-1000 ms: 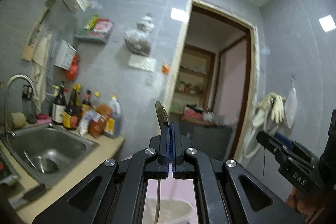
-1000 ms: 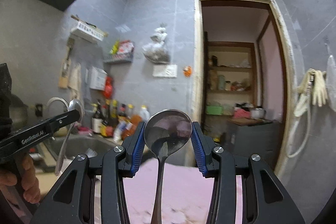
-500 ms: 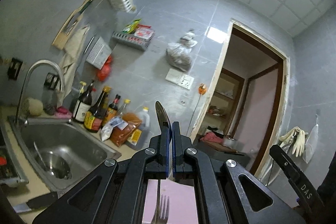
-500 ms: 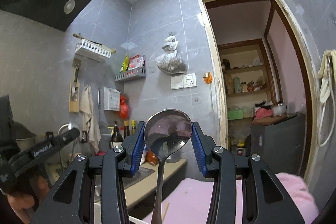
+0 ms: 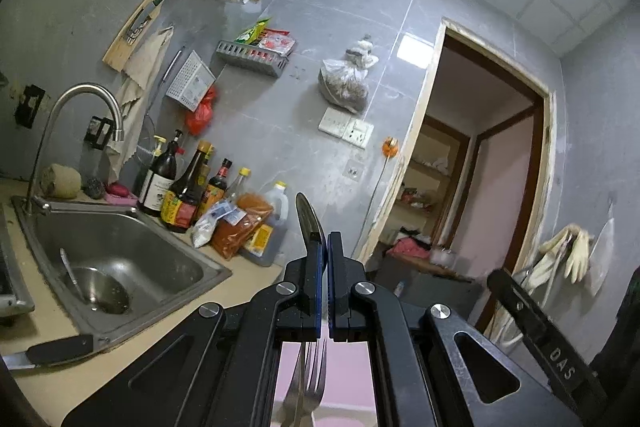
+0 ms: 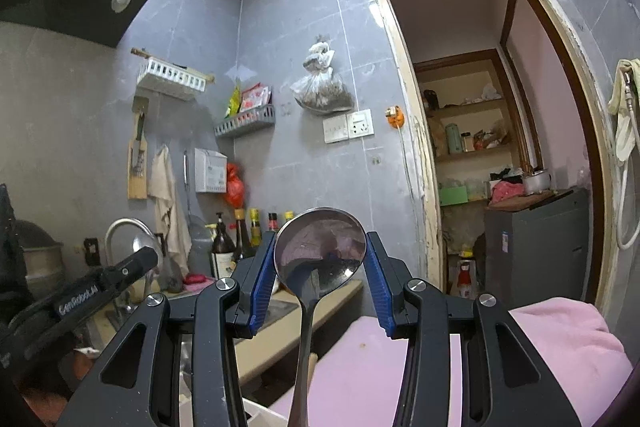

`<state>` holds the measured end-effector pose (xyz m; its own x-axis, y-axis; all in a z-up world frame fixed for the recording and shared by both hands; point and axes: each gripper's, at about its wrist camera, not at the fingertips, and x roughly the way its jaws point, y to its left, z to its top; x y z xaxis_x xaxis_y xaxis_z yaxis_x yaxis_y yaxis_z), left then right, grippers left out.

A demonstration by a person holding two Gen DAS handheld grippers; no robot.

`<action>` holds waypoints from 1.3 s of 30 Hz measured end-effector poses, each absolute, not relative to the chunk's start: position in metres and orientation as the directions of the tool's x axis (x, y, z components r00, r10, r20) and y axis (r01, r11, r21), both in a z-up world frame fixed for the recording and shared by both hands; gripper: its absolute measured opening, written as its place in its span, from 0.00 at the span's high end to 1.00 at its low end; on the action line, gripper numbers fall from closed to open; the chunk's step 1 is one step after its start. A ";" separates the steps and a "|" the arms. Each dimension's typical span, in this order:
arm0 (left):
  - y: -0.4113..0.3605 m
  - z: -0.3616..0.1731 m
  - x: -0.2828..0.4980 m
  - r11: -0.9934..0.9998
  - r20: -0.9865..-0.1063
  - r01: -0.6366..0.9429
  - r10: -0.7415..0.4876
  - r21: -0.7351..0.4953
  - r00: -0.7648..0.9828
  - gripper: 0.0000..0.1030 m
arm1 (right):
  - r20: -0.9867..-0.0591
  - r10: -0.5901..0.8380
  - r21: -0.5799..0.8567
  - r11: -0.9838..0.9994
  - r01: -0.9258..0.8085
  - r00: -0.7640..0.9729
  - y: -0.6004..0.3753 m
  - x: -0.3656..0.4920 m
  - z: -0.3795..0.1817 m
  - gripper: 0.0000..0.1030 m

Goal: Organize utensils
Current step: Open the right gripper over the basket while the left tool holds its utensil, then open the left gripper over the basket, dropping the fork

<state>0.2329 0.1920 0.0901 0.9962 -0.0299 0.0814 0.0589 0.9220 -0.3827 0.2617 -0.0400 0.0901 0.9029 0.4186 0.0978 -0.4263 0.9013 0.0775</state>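
Start at your far left: one long-handled utensil [image 5: 70,275] lies in the sink [image 5: 132,213], and one black-handled knife [image 5: 60,349] rests on the counter edge in front of it. Both are still to be sorted.

Your left gripper [image 5: 324,239] has its jaws pressed together on one thin metal piece [image 5: 306,217], seen edge-on, so you cannot tell whether it is a spoon or a knife. One fork [image 5: 318,383] shows below the jaws, tines down. Whether it is in the same pinch or lies underneath is hidden. If the two share the grip, the slimmer one may slide out when you tilt.

Your right gripper [image 6: 320,261] carries one spoon [image 6: 320,251], bowl up between the blue pads and handle hanging down. The jaws stand wide and seem to pinch only the rounded edges of the bowl — a poor hold on smooth, curved metal. A jolt or a tip forward could swivel the spoon or drop it towards the pink cloth [image 6: 560,339] below.

Both claws are raised near each other — swinging them together risks a knock.

That makes five utensils in view.
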 end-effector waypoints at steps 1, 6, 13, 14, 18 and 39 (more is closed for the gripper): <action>0.188 0.086 0.232 0.926 0.076 0.042 -0.015 -0.376 0.997 1.00 | 0.089 0.409 0.073 0.907 -0.415 0.908 -0.039 0.261 0.088 0.61; 0.168 0.071 0.230 0.951 0.045 0.004 0.010 -0.311 0.999 1.00 | 0.047 0.374 0.077 0.923 -0.377 0.926 -0.038 0.265 0.074 0.61; 0.159 0.052 0.232 0.958 -0.036 0.003 -0.014 -0.286 0.999 1.00 | -0.012 0.391 0.098 0.917 -0.388 0.920 -0.041 0.270 0.060 0.60; 0.157 0.050 0.232 0.960 -0.046 0.001 -0.015 -0.279 0.999 1.00 | -0.017 0.395 0.096 0.915 -0.391 0.919 -0.040 0.270 0.059 0.60; 0.154 0.045 0.229 0.962 -0.074 0.004 -0.026 -0.274 0.997 0.99 | -0.039 0.412 0.099 0.908 -0.407 0.910 -0.039 0.270 0.055 0.60; 0.163 0.056 0.208 0.937 -0.068 0.041 -0.069 -0.348 0.995 0.58 | -0.024 0.428 0.135 0.897 -0.422 0.903 -0.057 0.254 0.062 0.44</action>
